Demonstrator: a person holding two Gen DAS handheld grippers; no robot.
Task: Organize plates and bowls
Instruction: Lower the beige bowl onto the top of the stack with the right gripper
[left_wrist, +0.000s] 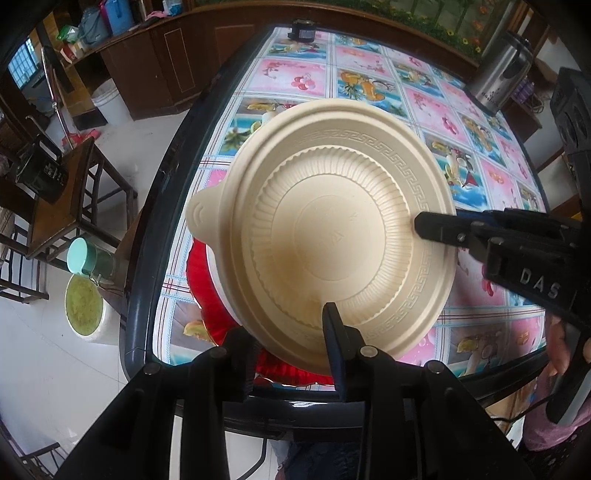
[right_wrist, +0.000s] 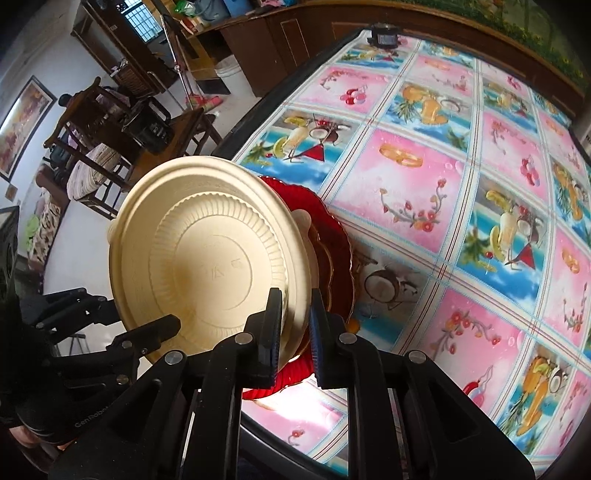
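A cream bowl (left_wrist: 332, 236) with a tab handle hangs tilted over a red plate (left_wrist: 207, 295) near the front left corner of the table. In the left wrist view my left gripper (left_wrist: 291, 339) straddles the bowl's near rim, one finger over its face and one under it. The jaws stand a little apart, so I read it as open. My right gripper (right_wrist: 295, 321) is shut on the cream bowl's (right_wrist: 207, 266) rim, above the red plate (right_wrist: 332, 251). Its upper finger (left_wrist: 428, 225) lies on the bowl's right side. The left gripper (right_wrist: 170, 326) reaches in from the left.
A fruit-patterned tablecloth (right_wrist: 424, 184) covers the dark-rimmed table. A steel flask (left_wrist: 495, 74) stands at the far right and a black device (left_wrist: 303, 29) at the far edge. Left of the table are a wooden chair (left_wrist: 74, 195), a teal cup (left_wrist: 81, 258) and a white bucket (left_wrist: 85, 306).
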